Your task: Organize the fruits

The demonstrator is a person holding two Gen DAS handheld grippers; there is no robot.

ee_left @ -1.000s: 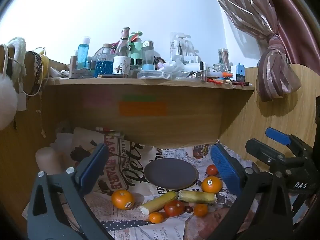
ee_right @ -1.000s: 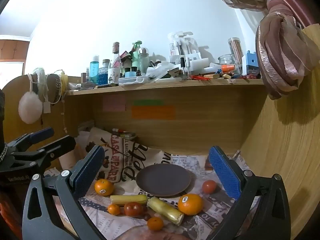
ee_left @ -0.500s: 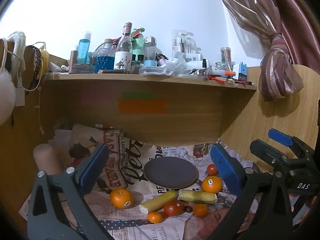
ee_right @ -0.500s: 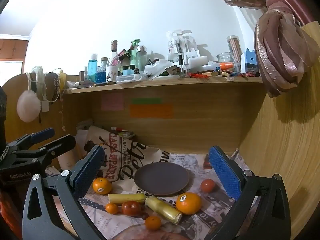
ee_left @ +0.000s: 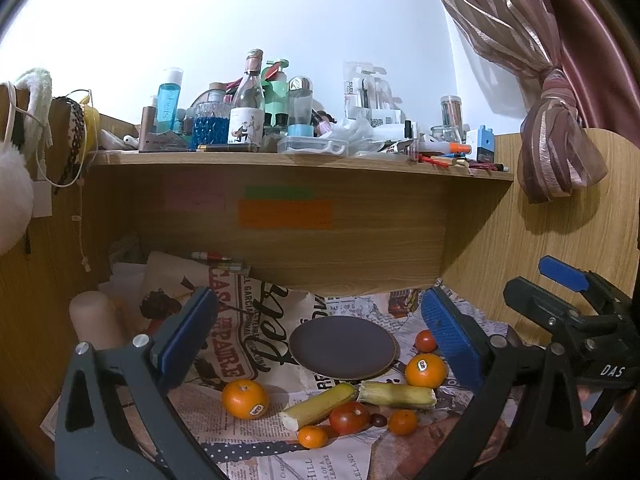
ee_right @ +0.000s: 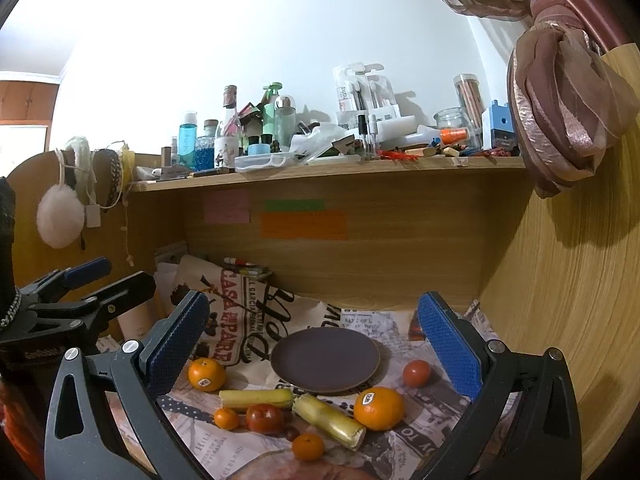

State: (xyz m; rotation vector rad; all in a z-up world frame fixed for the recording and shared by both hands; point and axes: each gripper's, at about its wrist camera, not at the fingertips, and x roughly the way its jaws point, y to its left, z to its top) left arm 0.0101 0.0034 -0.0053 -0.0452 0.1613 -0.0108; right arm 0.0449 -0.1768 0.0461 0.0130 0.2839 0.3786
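Observation:
A dark brown plate (ee_left: 343, 347) (ee_right: 325, 359) lies empty on newspaper under a shelf. In front of it lie two stickered oranges (ee_left: 245, 398) (ee_left: 425, 370), two small tangerines (ee_left: 312, 437) (ee_left: 403, 421), two red tomatoes (ee_left: 349, 418) (ee_left: 425, 340), two yellow-green cane pieces (ee_left: 318, 404) (ee_left: 396, 395) and a small dark fruit (ee_left: 377, 420). My left gripper (ee_left: 316, 336) is open and empty, held above and short of the fruit. My right gripper (ee_right: 312, 340) is open and empty, likewise held back. Each gripper shows in the other's view, the right (ee_left: 568, 320) and the left (ee_right: 80, 292).
A wooden shelf (ee_left: 304, 160) crowded with bottles and boxes overhangs the desk. Wooden walls close the left and right (ee_right: 560, 280). A cream cylinder (ee_left: 95, 320) stands at far left. A curtain (ee_left: 556, 152) hangs at right. A white pompom (ee_right: 60, 216) hangs at left.
Both grippers have tilted or moved slightly, so the scene sits a little lower in the views. The fruit and plate have not moved. Both jaws stay open.

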